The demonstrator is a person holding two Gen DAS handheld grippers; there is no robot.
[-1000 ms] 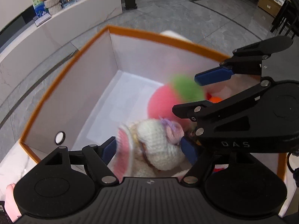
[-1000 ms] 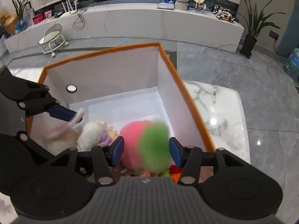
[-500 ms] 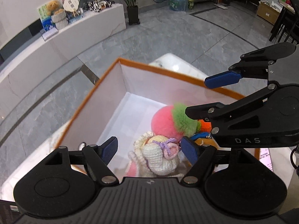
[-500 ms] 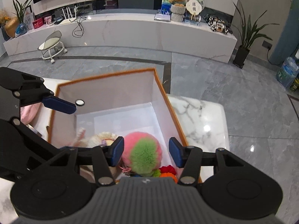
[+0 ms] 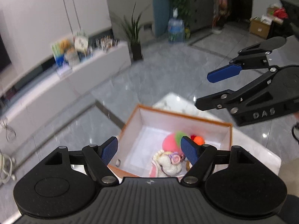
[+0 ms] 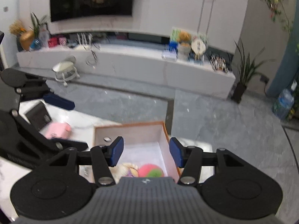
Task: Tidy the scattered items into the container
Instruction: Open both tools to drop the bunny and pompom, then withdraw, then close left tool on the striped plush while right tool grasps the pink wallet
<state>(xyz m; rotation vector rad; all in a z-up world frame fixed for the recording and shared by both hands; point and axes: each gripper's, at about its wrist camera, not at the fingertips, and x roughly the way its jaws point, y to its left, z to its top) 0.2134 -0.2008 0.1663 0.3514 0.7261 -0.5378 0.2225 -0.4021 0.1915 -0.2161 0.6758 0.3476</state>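
The white box with an orange rim (image 5: 179, 116) stands on the marble table, far below both grippers. In it lie a pink and green plush ball (image 5: 171, 141), a cream crochet doll (image 5: 168, 163) and small orange and red toys (image 5: 198, 140). My left gripper (image 5: 149, 147) hangs open high above the box with nothing between its fingers. My right gripper (image 6: 145, 149) is also above the box (image 6: 130, 126); its jaws are opening and hold nothing. The ball (image 6: 149, 169) and doll (image 6: 127, 168) show under it. Each gripper appears in the other's view: right (image 5: 211, 89), left (image 6: 71, 123).
A pink item (image 6: 58, 131) and a dark flat object (image 6: 38, 116) lie on the marble table (image 5: 257, 149) left of the box. Beyond are grey floor tiles, a long white bench (image 6: 130, 63), a small stool (image 6: 65, 71), a potted plant (image 6: 243, 78) and a water bottle (image 6: 284, 102).
Both grippers have risen well clear of the box, which now looks small and far below. The doll and the ball, between the fingers a second ago, now lie in the box.
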